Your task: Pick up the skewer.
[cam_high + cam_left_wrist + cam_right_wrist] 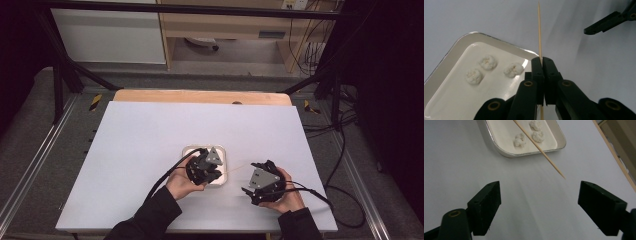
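Observation:
A thin wooden skewer [539, 30] is pinched between the jaws of my left gripper [541, 60], which is shut on it. The skewer's point reaches out past the corner of a white tray [451, 50] holding three white crumbly lumps [488, 62]. In the high view my left gripper [218, 175] hovers over the tray [190, 148], with the skewer [235, 170] aimed right at my right gripper [248, 178]. My right gripper [539, 202] is open with nothing between its jaws. The skewer tip [560, 173] hangs just ahead of it, beyond the tray [506, 153] and lumps [519, 140].
A white sheet [150, 130] covers the table, whose wooden far edge [200, 96] shows behind it. Black frame bars and cables stand around the table's sides. One jaw of the right gripper [604, 23] shows at the top right of the left gripper view.

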Demonstrator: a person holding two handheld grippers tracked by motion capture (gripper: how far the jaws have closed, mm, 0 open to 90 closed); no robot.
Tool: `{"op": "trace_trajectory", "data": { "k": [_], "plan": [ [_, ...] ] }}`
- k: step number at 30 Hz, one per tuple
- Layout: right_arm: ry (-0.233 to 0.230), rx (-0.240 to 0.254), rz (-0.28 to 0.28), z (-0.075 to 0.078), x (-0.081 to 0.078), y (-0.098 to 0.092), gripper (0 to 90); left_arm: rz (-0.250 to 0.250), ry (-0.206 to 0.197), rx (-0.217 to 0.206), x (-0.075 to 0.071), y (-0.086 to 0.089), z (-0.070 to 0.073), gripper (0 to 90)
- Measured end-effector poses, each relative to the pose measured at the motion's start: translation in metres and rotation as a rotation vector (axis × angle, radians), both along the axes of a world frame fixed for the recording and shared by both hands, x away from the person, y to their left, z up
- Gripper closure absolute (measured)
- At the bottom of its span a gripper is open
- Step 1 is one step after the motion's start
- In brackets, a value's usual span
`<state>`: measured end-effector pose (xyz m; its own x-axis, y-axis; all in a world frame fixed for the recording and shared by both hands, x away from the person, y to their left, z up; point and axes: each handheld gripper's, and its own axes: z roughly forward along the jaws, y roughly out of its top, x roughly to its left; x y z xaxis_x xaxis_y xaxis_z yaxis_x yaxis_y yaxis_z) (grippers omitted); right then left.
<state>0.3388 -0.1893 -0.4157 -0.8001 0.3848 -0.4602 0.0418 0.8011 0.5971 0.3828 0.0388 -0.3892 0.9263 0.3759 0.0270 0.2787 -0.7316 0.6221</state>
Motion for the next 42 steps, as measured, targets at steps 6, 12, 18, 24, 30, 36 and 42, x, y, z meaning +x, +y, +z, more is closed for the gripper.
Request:
{"op": "trace_trajectory", "data": {
  "k": [6, 12, 18, 24, 30, 36, 42],
  "plan": [
    [-0.043, -0.038, 0.045, 0.000, 0.000, 0.000, 27.8, -0.027, 0.003, 0.016, -0.001, -0.012, 0.001, 88.3],
    [-0.086, -0.088, 0.111, -0.001, -0.001, 0.001, 37.7, -0.054, -0.001, 0.042, -0.004, -0.024, 0.000, 88.3],
    [-0.115, -0.147, 0.151, -0.003, 0.000, 0.002, 44.5, -0.070, 0.006, 0.055, -0.005, -0.030, -0.001, 88.3],
    [-0.158, -0.214, 0.194, -0.006, 0.000, 0.004, 53.2, -0.091, 0.006, 0.065, -0.008, -0.036, -0.002, 88.3],
    [-0.181, -0.255, 0.238, -0.007, -0.002, 0.004, 63.0, -0.099, 0.013, 0.063, -0.010, -0.039, -0.002, 88.4],
    [-0.189, -0.301, 0.276, -0.009, -0.003, 0.005, 71.2, -0.115, 0.018, 0.073, -0.012, -0.043, -0.004, 88.3],
    [-0.186, -0.326, 0.308, -0.011, -0.004, 0.005, 79.5, -0.125, 0.020, 0.072, -0.013, -0.044, -0.004, 88.3]
  ]
}}
